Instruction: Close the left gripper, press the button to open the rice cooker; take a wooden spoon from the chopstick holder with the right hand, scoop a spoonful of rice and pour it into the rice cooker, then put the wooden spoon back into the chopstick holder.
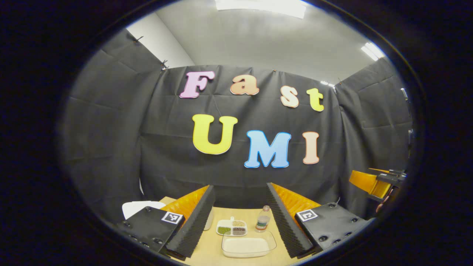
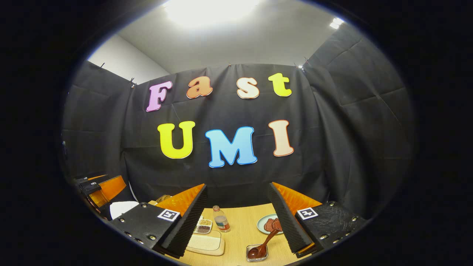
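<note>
Left gripper (image 1: pixel 240 218) wide apart, holding nothing, right gripper (image 2: pixel 238 218) equally wide, empty, both above the table (image 2: pixel 240 229)

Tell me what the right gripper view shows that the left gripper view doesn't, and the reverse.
Right gripper view adds the wooden spoon leaning in a small clear holder, a plate of reddish food, and the left gripper at its left edge. Left gripper view adds the right gripper at its right edge. Shared: the bottle, the divided grain dish, the rice tray and the table.
</note>
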The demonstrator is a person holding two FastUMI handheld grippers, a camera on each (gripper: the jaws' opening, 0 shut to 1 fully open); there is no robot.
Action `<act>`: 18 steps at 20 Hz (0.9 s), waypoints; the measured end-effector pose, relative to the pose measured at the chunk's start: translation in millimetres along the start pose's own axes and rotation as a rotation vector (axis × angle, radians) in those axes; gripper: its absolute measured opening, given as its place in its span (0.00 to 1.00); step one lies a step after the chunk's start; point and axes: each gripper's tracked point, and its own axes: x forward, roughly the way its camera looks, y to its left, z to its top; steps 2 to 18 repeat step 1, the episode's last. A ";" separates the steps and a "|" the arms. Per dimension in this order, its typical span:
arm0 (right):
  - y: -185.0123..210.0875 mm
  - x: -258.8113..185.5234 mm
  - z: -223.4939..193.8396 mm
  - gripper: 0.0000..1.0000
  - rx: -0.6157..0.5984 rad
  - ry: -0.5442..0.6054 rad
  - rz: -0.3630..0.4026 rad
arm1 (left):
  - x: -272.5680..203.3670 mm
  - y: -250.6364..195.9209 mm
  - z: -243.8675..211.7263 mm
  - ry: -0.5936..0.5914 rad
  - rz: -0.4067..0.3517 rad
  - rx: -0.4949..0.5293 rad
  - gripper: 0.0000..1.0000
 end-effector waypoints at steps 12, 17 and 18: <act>2.8 0.4 0.5 0.99 0.002 0.000 -0.004 | 0.6 -0.6 1.3 -0.001 -0.009 0.007 0.96; 2.8 0.4 0.5 0.99 0.002 0.000 -0.004 | 0.6 -0.6 1.3 -0.001 -0.009 0.007 0.96; 2.8 0.4 0.5 0.99 0.002 0.000 -0.004 | 0.6 -0.6 1.3 -0.001 -0.009 0.007 0.96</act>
